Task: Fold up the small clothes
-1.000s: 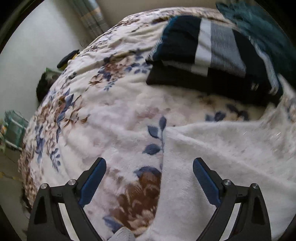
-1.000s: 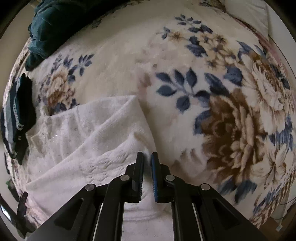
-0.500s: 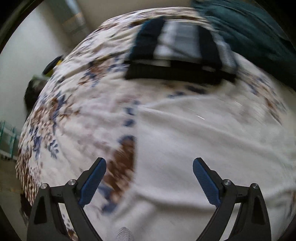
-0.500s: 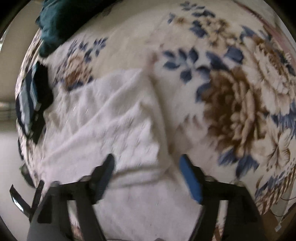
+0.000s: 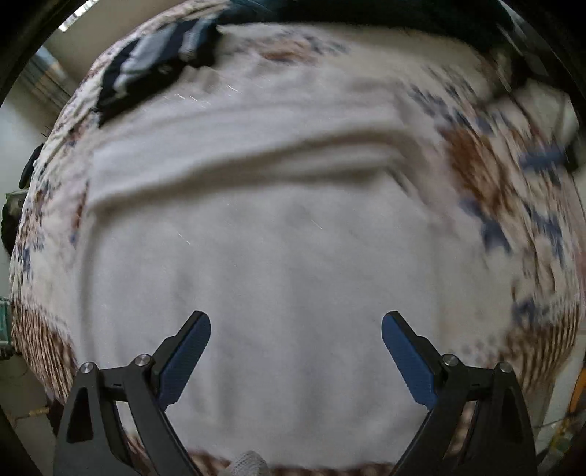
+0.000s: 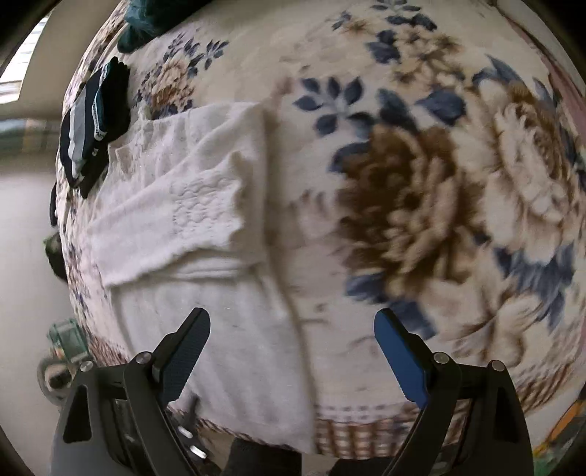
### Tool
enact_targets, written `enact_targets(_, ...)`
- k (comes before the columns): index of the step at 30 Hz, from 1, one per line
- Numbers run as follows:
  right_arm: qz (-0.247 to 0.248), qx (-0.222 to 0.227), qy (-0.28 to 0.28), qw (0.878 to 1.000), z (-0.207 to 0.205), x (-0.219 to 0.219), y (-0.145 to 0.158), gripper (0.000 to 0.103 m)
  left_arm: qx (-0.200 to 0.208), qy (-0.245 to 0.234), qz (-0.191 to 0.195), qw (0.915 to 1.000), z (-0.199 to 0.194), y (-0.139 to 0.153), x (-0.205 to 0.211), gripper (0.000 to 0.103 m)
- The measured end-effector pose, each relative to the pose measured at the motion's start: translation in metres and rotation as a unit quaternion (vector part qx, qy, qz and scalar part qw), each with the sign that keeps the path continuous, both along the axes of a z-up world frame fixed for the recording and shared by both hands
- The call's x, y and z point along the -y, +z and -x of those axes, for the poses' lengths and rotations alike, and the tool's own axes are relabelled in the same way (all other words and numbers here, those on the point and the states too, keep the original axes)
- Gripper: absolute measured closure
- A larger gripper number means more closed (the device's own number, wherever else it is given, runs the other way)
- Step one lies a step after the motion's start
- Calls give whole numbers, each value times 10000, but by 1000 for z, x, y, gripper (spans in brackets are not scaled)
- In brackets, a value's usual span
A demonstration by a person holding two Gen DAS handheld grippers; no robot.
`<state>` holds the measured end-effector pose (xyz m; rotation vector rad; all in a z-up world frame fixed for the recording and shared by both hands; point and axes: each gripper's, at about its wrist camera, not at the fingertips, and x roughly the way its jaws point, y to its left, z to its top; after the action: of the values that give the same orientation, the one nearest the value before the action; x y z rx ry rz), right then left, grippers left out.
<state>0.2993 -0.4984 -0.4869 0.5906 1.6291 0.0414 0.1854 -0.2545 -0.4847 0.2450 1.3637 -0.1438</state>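
From the left wrist, the left gripper hangs with jaws spread over the white garment on the floral bed, while from the right wrist, the right gripper, jaws likewise spread, straddles the garment's right edge.

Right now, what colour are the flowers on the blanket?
Brown and cream flowers with blue leaves on the blanket, clearest in the right wrist view.

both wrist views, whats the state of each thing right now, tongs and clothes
left tongs: open, empty, above the white garment
right tongs: open, empty
white garment: lying on the floral blanket, part folded over itself
striped dark garment: folded, beside the white one
teal garment: bunched at the far edge
floral blanket: spread out
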Motion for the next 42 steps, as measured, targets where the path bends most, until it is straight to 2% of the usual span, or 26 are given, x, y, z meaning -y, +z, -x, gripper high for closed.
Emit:
enact_targets(5,-362,81,196,9991,-21,33,-17,10,-522,144,-244,9982,44,-33,49,7)
enact_targets(7,-562,123,325,9978,-34,33,-29,10,-702,165,-368,9967,59,-52,63,7)
enact_targets(12,-901,27,557,9944,-64,9,-70,10,-745,404,-704,9939,74,-83,74,8)
enact_targets(13,-986,17,620,9932,-73,2,-82,10,-716,489,-699,9938,74,-85,72,15)
enact_targets(14,-1050,22,654,9923,-79,-3,-89,10,-659,600,-639,9940,73,-87,69,29)
enact_targets(15,-1124,34,698,9912,-87,-10,-97,10,-615,666,-584,9942,72,-87,66,39)
enact_targets(17,-1269,63,688,9895,-99,-20,-109,10,-503,739,-547,9945,68,-86,61,82)
enact_targets(18,-1362,68,658,9885,-104,-25,-114,10,-435,769,-570,9945,67,-83,58,90)
enact_targets(20,-1527,106,600,9864,-111,-35,-119,13,-330,866,-496,9945,63,-75,49,94)
enact_targets(21,-1566,137,577,9859,-113,-39,-119,35,-312,922,-454,9942,61,-72,44,94)
enact_targets(22,-1554,142,590,9860,-115,-44,-118,73,-253,1000,-373,9940,60,-64,38,94)
enact_targets(23,-1405,121,644,9879,-116,-51,-117,81,-190,1042,-340,9938,58,-57,31,95)
enact_targets(25,-1154,253,735,9903,-118,-61,-105,87,-57,1100,-269,9935,58,-39,21,95)
enact_targets(28,-991,573,866,9896,-120,-76,-71,88,150,1300,-170,9912,60,-8,-1,95)
enact_targets(31,-949,749,853,9890,-121,-90,-37,88,333,1670,-84,9854,61,21,-34,95)
enact_targets(33,-882,854,907,9883,-124,-108,-13,88,402,1906,-9,9808,64,27,-48,95)
enact_targets(38,-586,973,1213,9861,-142,-192,30,89,311,2388,242,9703,54,33,-110,95)
enact_targets(42,-340,931,1266,9870,-154,-265,37,89,383,2773,437,9590,48,42,-164,95)
